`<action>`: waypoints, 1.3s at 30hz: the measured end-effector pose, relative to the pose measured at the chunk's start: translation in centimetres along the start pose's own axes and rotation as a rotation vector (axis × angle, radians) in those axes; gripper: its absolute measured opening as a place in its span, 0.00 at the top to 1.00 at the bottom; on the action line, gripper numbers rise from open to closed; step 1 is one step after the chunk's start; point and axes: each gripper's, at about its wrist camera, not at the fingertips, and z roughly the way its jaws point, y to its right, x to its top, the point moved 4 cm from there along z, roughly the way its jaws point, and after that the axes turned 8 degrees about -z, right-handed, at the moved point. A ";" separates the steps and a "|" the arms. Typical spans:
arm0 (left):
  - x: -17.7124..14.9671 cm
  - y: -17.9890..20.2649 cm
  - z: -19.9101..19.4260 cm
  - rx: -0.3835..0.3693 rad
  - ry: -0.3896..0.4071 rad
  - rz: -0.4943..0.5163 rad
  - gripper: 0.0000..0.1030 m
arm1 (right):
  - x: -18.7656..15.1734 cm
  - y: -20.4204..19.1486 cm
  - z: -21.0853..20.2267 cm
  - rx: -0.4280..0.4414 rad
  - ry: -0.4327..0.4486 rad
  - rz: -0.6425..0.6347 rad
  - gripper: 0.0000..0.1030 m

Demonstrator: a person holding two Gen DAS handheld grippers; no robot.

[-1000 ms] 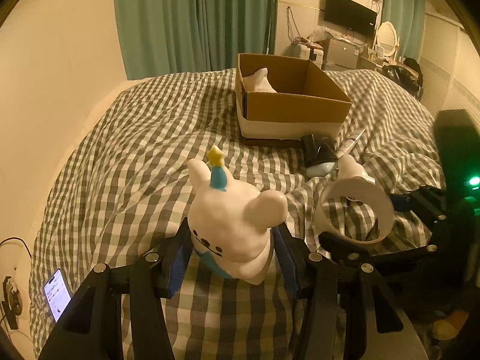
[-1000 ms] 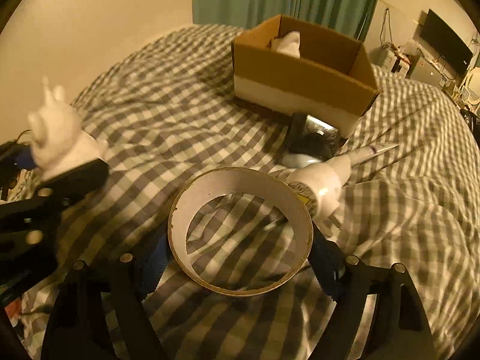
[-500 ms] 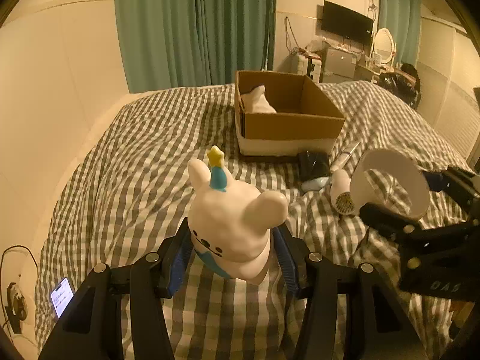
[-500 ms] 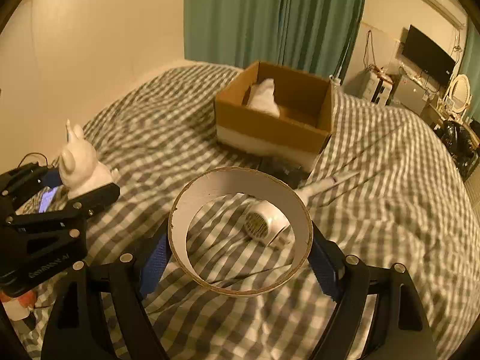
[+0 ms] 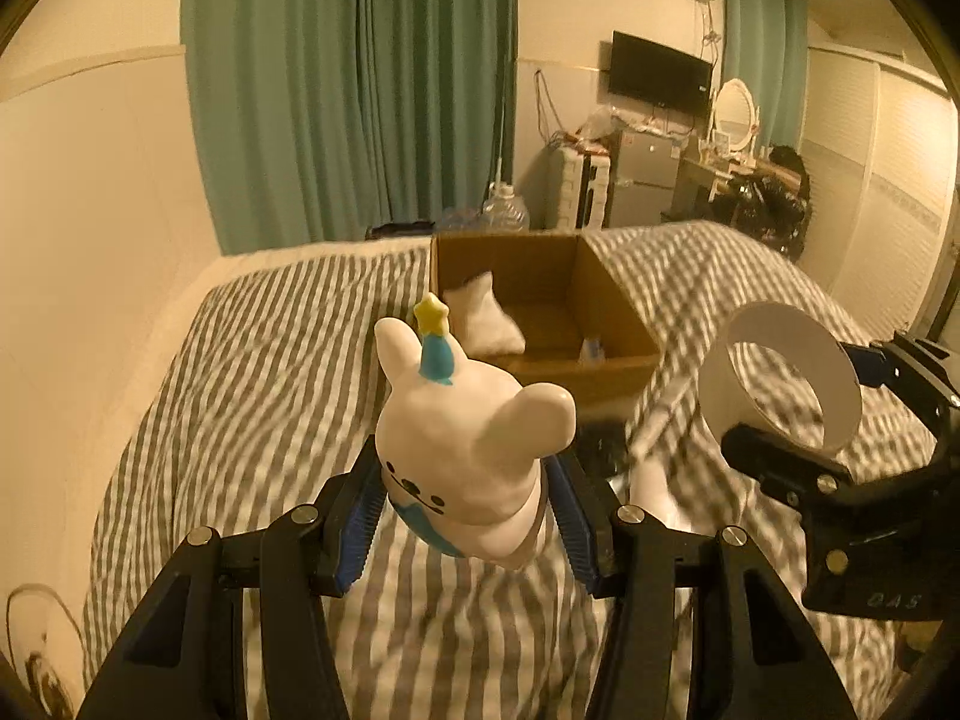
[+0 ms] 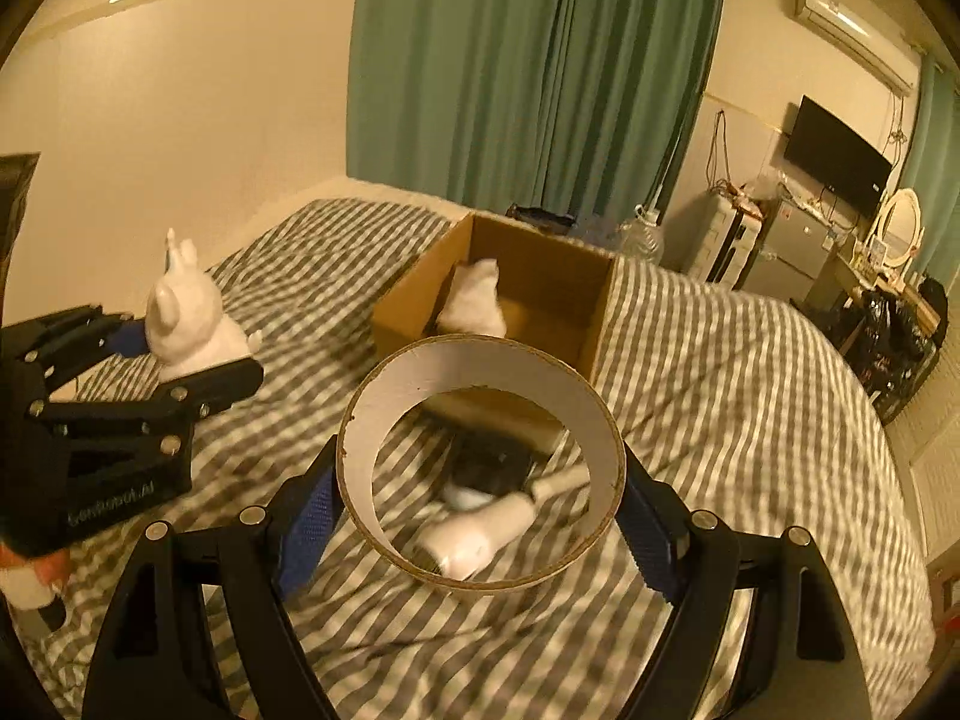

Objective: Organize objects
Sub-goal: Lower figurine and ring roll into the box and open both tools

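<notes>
One checked bed [image 6: 720, 372] | cardboard box [image 6: 540, 294] | green curtains [image 6: 528, 60]

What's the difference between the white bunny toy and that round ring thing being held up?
The bunny figurine is solid, with ears and a blue, star-tipped hat; the cardboard ring is a hollow hoop you see the bed through. The bunny sits in the left gripper, the ring in the right gripper. Both are pale, clamped, and held above the checked bedspread.

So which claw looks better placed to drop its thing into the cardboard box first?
Probably the right claw: its tape ring sits just before the cardboard box, while the left claw with the bunny toy hangs off sideways.
</notes>
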 end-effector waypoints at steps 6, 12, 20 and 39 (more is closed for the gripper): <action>5.2 0.5 2.7 -0.033 0.017 0.028 0.48 | 3.7 3.2 1.0 -0.018 0.028 0.004 0.20; 10.3 0.5 6.0 -0.078 0.041 0.059 0.48 | 7.9 6.2 3.7 -0.039 0.029 -0.005 0.20; 14.5 0.8 12.7 -0.077 0.014 0.116 0.48 | 11.7 9.2 9.7 -0.030 0.010 0.003 0.20; 12.2 2.5 24.7 -0.219 -0.115 0.209 0.48 | 11.7 13.3 25.9 0.077 -0.095 0.137 0.20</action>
